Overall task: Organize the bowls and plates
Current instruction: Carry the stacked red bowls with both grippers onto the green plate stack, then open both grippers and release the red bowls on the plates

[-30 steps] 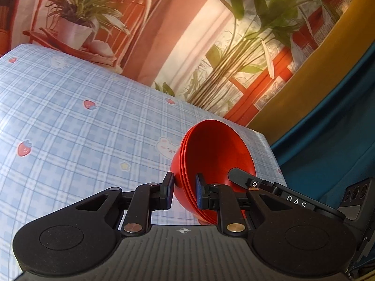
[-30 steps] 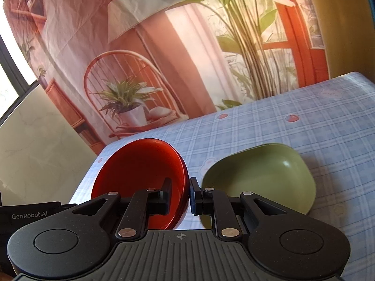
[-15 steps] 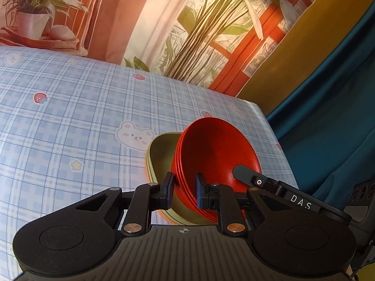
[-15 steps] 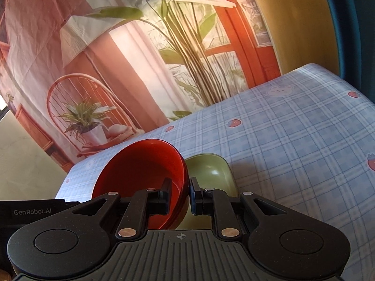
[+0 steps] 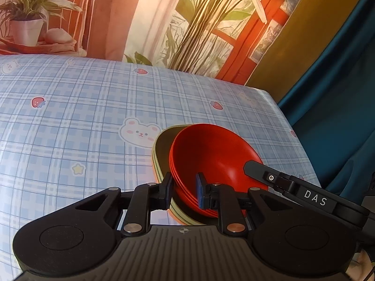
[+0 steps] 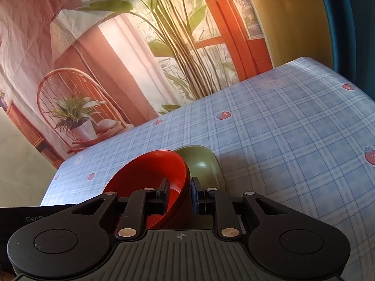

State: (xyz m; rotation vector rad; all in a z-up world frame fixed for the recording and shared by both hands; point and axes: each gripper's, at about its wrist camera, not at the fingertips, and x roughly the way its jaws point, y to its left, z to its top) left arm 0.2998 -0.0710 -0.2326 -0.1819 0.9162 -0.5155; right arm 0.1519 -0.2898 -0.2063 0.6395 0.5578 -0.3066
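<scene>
A stack of red bowls (image 5: 211, 154) sits tilted inside a stack of green plates (image 5: 161, 145) on the blue checked tablecloth. My left gripper (image 5: 185, 192) is shut on the near rim of the red bowls. My right gripper (image 6: 179, 194) is shut on the opposite rim of the same red bowls (image 6: 145, 175), with the green plates (image 6: 204, 164) just beyond. The right gripper's black finger shows over the bowls in the left wrist view (image 5: 293, 187).
The tablecloth (image 5: 70, 117) spreads to the left and back. The table's right edge (image 5: 297, 140) drops off beside a blue curtain. A printed backdrop with plants hangs behind the table.
The red bowls, held by both grippers, have moved over and down into the green plates. The bowls lean less steeply than before.
</scene>
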